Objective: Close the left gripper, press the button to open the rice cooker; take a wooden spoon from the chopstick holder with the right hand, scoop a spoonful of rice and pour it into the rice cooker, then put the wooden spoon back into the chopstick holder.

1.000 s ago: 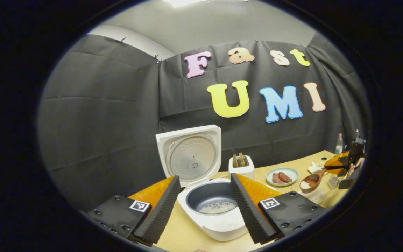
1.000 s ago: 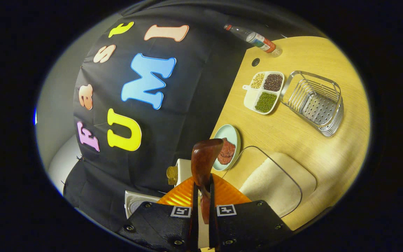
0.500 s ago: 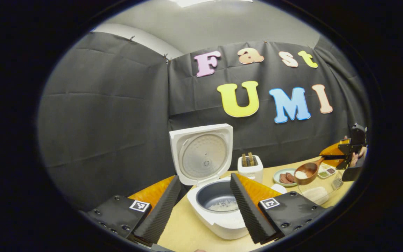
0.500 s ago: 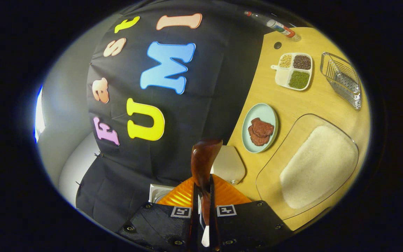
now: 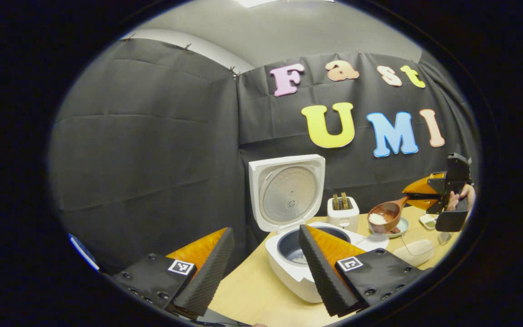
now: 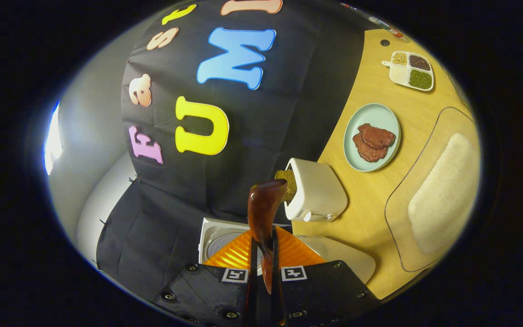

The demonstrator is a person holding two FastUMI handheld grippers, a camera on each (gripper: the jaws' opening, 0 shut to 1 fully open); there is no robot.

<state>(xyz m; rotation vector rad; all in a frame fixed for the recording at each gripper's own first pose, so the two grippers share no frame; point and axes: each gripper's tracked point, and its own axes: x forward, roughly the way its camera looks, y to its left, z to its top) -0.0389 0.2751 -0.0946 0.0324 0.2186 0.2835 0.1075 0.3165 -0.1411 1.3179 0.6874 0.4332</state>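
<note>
The white rice cooker (image 5: pixel 288 274) stands open with its lid (image 5: pixel 288 193) upright and a little rice in the dark inner pot. My left gripper (image 5: pixel 265 231) hovers in front of it, open and holding nothing. The wooden spoon (image 5: pixel 382 215) carries rice in its bowl and hangs above the table, right of the cooker near the white holder (image 5: pixel 343 212). My right gripper (image 5: pixel 409 196) is shut on the spoon's handle, and a hand (image 5: pixel 463 197) shows behind it. In the right gripper view, the spoon (image 6: pixel 263 209) sticks out of my right gripper (image 6: pixel 263 243) above the cooker's lid (image 6: pixel 218 236).
A white holder (image 6: pixel 318 197) with brown pieces in its slots stands beside the cooker. Farther along the wooden table lie a pale plate (image 6: pixel 357 150) with dark meat, a clear container of rice (image 6: pixel 443 190), a divided dish of beans (image 6: pixel 409 72) and a bottle (image 6: pixel 384 27).
My right gripper has lifted the loaded spoon from the rice container and carried it left toward the cooker. The left gripper view has swung left, so the cooker now sits further right.
</note>
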